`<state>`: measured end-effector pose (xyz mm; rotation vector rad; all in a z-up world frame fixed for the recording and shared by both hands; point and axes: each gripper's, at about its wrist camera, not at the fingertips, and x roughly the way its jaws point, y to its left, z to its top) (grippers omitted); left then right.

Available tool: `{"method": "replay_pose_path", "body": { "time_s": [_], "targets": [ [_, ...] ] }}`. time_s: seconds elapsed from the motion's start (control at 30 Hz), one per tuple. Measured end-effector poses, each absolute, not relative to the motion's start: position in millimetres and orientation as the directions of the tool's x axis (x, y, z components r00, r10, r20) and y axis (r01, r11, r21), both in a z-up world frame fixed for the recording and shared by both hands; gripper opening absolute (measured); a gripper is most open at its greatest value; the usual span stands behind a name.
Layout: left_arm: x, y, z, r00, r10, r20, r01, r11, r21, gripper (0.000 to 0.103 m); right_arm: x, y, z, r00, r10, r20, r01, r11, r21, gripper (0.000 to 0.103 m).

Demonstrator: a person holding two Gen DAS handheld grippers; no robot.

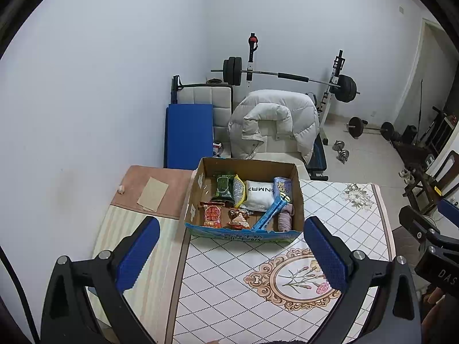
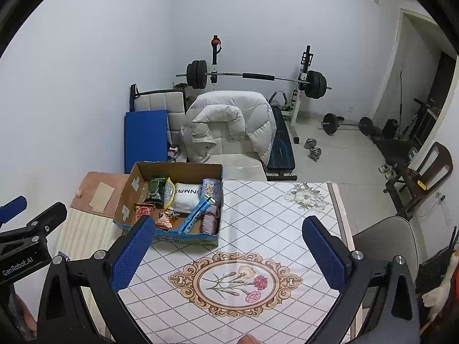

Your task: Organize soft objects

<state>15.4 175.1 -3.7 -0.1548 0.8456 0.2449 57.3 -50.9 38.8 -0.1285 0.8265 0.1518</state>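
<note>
Both claws, the left gripper (image 1: 231, 250) and right gripper (image 2: 229, 250), are held spread apart and empty above the tablecloth (image 2: 272, 229). Soft packets are gathered inside the cardboard box (image 1: 243, 235) farther back.

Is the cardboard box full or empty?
Nearly full. The cardboard box is open on top, with snack packets and soft things covering its floor.

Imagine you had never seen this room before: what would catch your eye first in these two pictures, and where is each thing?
First, the open cardboard box at the far end of the table, packed with snack packets, a white pillow and a rolled pink cloth. Behind it, a puffy white jacket drapes over a chair, with a loaded barbell racked against the wall. Both the left gripper and right gripper hang open over the patterned tablecloth.
</note>
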Motion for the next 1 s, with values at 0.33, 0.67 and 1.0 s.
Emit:
{"method": "replay_pose_path", "body": {
  "time_s": [0.33,0.67,1.0],
  "targets": [
    [16.2,174.0,-1.6,0.638,0.155,-0.754,-0.275,0.961,-0.035,0.103,55.7,-51.2,39.6,0.668,0.085,-0.739,-0.185,0.981,-0.054,0.103],
    [21.1,174.7,1.3,0.639,0.150,-0.754,-0.261,0.965,-0.029,0.103,55.5,-51.6,39.3,0.668,0.088,-0.739,-0.186,0.981,-0.052,0.103],
    [22.1,174.9,0.8,0.639,0.151,-0.754,-0.258,0.966,-0.025,0.103,55.3,-52.2,41.3,0.668,0.086,-0.739,-0.182,0.982,-0.051,0.103]
  ]
}}
